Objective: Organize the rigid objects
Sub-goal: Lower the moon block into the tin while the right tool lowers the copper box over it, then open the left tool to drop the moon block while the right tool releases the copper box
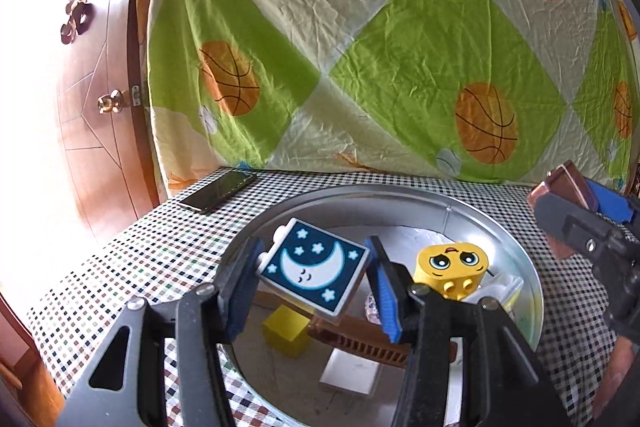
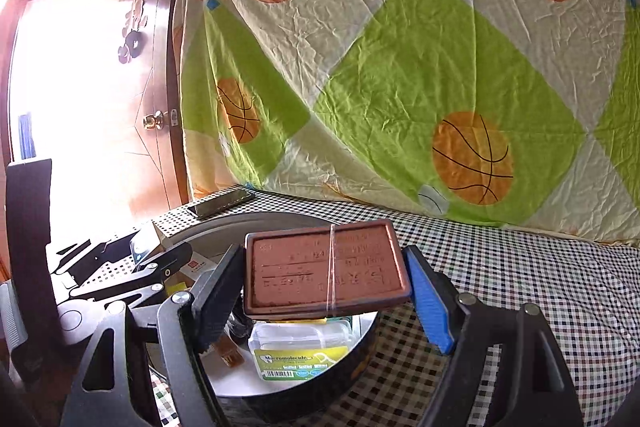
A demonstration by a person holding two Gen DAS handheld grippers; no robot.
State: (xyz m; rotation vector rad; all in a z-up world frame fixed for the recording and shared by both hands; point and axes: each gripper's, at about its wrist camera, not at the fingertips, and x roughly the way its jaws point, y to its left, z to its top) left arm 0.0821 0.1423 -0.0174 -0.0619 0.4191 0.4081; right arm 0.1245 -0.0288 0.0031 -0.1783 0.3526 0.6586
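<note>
Left gripper (image 1: 312, 281): fingers pinch moon block (image 1: 314, 267), held tilted above tray (image 1: 516, 247) interior, near-left part. Tray directly below; drop is straight down.

Right gripper (image 2: 326, 287): fingers pinch brown tablet (image 2: 326, 269) by short ends, long axis across fingers, over tray right edge.

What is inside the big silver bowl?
The silver bowl holds a yellow face block, yellow cube, brown comb and white card. The moon block covers more.
</note>
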